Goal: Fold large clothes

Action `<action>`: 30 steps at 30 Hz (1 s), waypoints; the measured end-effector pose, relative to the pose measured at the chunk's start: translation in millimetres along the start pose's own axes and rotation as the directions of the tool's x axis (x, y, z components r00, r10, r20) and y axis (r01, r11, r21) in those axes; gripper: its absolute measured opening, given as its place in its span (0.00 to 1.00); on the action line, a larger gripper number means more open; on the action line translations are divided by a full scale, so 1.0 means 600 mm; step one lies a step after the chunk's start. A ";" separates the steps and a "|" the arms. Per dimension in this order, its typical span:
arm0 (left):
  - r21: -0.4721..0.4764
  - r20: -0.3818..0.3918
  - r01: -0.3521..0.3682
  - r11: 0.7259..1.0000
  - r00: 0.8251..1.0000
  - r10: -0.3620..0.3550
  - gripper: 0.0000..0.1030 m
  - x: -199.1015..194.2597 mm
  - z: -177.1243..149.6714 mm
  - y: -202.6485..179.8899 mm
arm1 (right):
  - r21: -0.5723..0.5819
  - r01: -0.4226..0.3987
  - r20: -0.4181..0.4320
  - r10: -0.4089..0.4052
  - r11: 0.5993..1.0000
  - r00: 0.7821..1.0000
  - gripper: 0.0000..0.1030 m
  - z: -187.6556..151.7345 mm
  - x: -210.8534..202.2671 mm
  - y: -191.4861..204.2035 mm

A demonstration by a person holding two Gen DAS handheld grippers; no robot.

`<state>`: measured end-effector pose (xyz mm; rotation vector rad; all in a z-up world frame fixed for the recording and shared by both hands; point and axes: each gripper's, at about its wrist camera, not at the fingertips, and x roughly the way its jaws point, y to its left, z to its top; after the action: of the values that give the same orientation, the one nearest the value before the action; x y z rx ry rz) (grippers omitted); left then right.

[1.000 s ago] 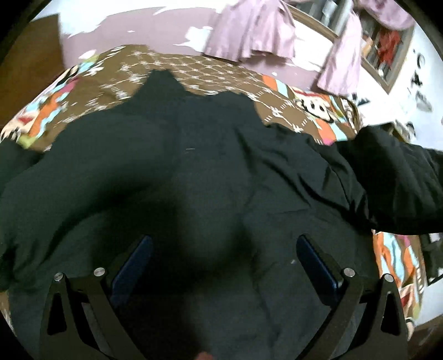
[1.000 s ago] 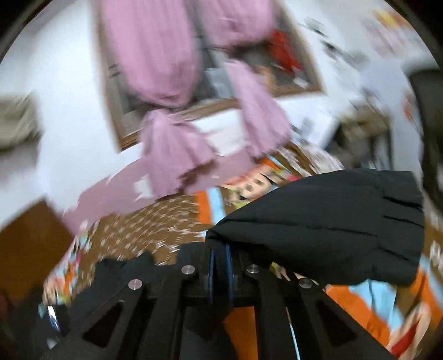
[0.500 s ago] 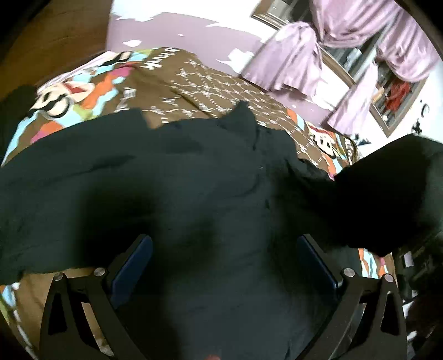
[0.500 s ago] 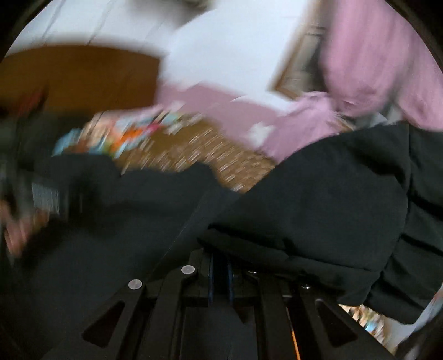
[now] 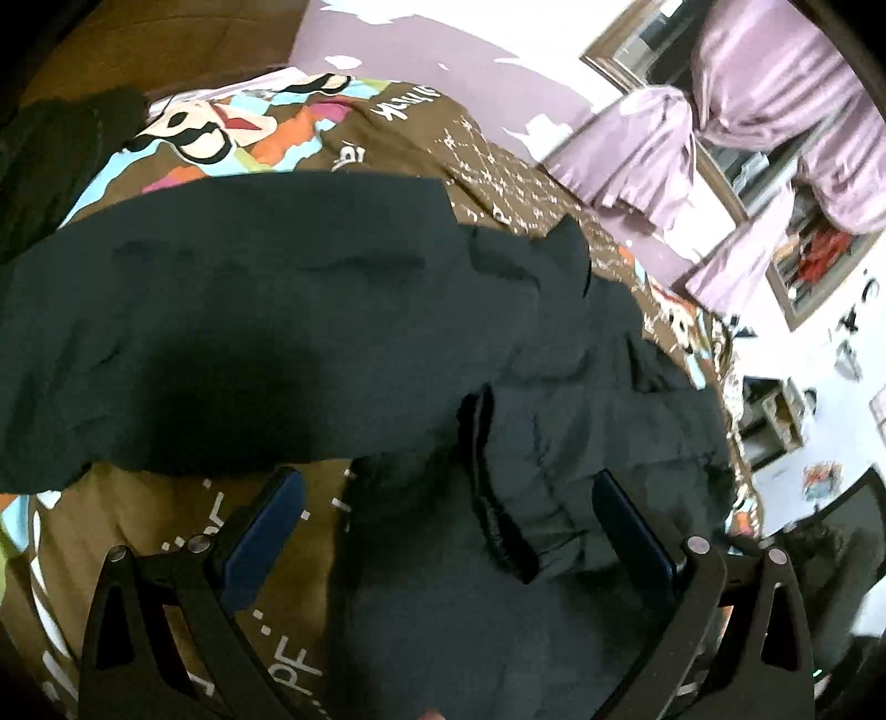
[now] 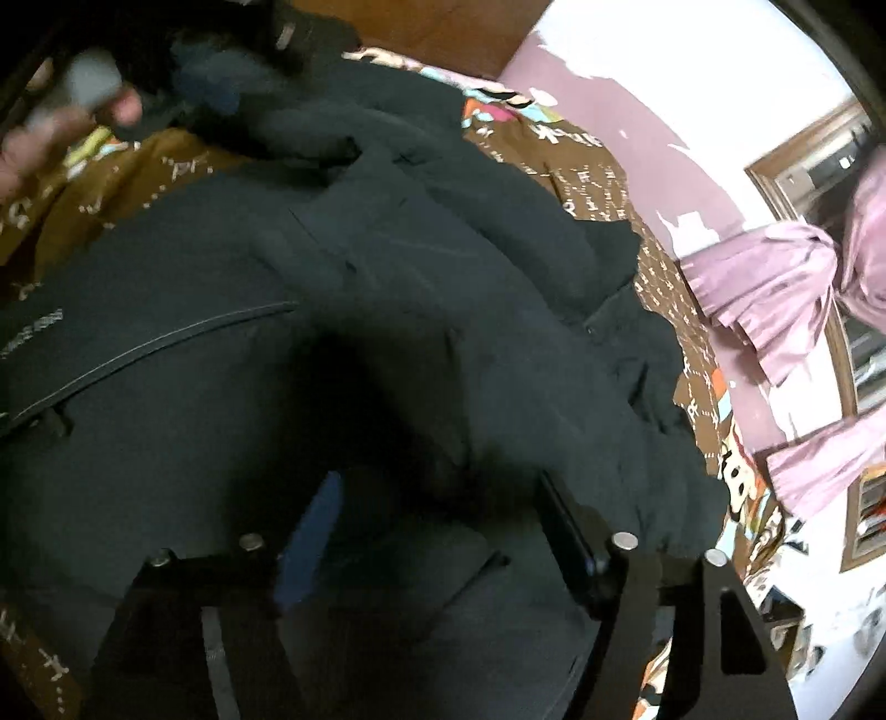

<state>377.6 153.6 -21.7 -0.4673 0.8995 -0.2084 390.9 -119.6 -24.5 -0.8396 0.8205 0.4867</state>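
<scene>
A large black jacket (image 5: 277,310) lies spread on the bed, one sleeve stretched out to the left. Its other sleeve, with a ribbed cuff (image 5: 498,515), lies folded over the body. My left gripper (image 5: 448,526) hovers open just above that cuff, its blue pads (image 5: 266,526) clear of the cloth. In the right wrist view the jacket (image 6: 387,277) fills the frame, with a zipper line (image 6: 155,343) at the left. My right gripper (image 6: 440,531) is low over the jacket with its jaws opening and the pads not pressing on cloth.
A brown bedspread with bright cartoon prints (image 5: 343,122) lies under the jacket. Another dark garment (image 5: 55,149) sits at the far left. Pink curtains (image 5: 775,99) and a wooden headboard (image 5: 138,44) stand behind. A person's hand (image 6: 33,144) shows at the upper left of the right wrist view.
My right gripper swung down and across with the sleeve, laid it over the jacket's body and let go. My left gripper slid sideways over the jacket and stayed open.
</scene>
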 end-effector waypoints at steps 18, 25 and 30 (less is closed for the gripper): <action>0.278 0.043 -0.297 0.914 0.954 0.297 0.99 0.164 -0.073 -0.070 | 0.929 -0.058 0.072 -0.026 0.366 0.997 0.47 -0.248 0.097 -0.491; 0.282 0.052 -0.301 0.911 0.953 0.299 0.99 0.168 -0.080 -0.063 | 0.813 -0.012 -0.014 0.040 0.582 0.999 0.36 -0.232 0.151 -0.396; 0.290 0.073 -0.303 0.908 0.953 0.294 0.99 0.167 -0.081 -0.062 | 0.828 -0.048 0.039 0.029 0.559 0.999 0.35 -0.279 0.152 -0.368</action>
<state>400.7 69.8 -100.3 -0.0476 0.8825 -0.0538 519.8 -378.7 -62.8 0.0870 0.9232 0.0884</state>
